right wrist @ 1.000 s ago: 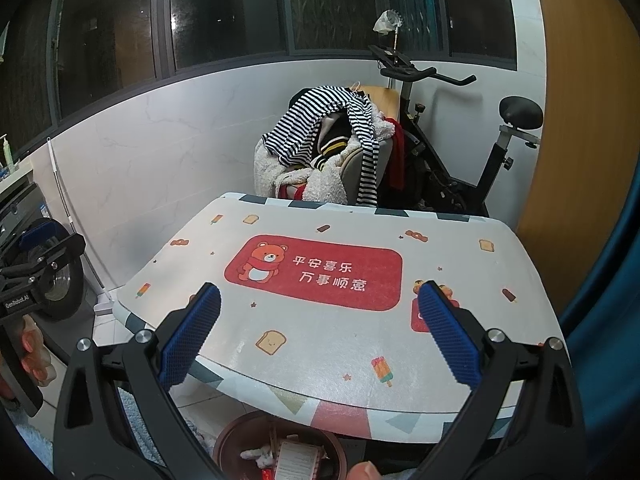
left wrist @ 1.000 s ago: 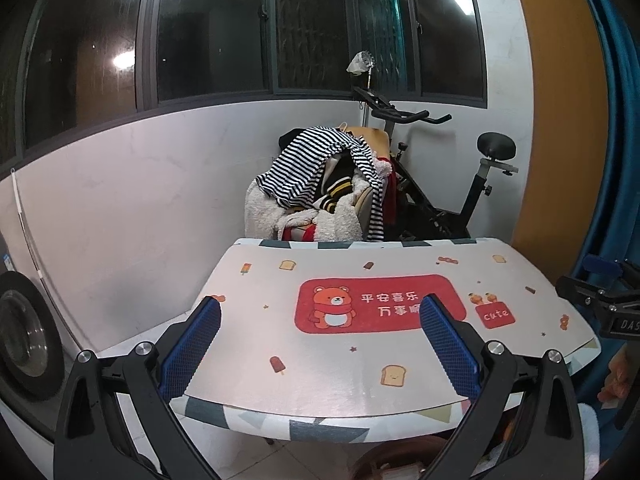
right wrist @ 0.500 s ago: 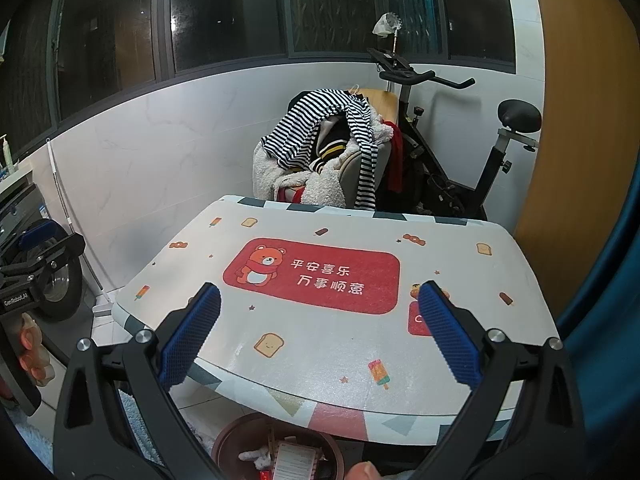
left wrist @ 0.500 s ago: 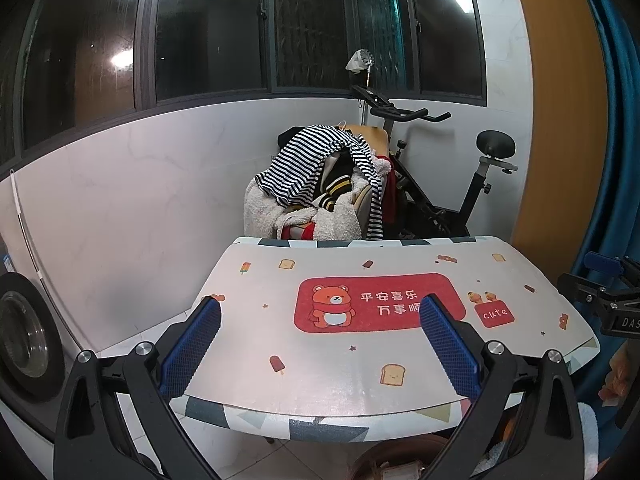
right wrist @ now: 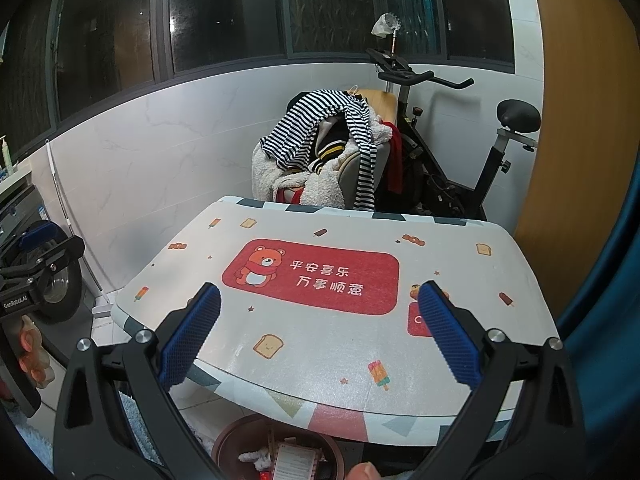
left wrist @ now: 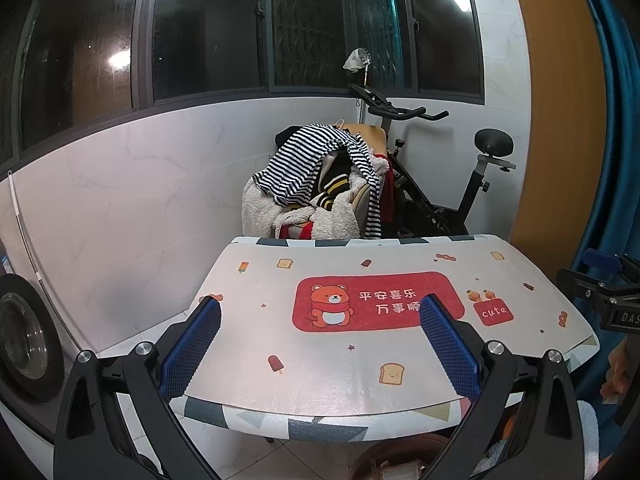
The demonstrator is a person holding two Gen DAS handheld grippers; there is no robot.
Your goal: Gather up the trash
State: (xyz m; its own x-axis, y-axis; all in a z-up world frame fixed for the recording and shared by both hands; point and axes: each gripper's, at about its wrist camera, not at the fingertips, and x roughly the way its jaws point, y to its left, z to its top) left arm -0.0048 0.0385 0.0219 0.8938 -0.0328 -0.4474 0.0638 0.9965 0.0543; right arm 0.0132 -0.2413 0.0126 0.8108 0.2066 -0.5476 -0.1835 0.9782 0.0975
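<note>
Below the near edge of the surface (right wrist: 460, 264), a brown bin (right wrist: 228, 446) is sitting on the floor, holding paper trash (right wrist: 294, 460). Both the left gripper (left wrist: 320, 320) and the right gripper (right wrist: 320, 308) are hovering over the near edge, jaws released wide, grasping nothing. Clothes (left wrist: 316, 176) are lying piled at the far side.

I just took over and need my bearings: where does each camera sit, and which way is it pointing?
Left wrist: on the left gripper, facing across the table toward the exercise bike; open jaws show, right gripper at right edge.
Right wrist: on the right gripper, same heading, further right; open jaws, left gripper at left edge, trash bin below.
Shared: table, bike, clothes pile.
</note>
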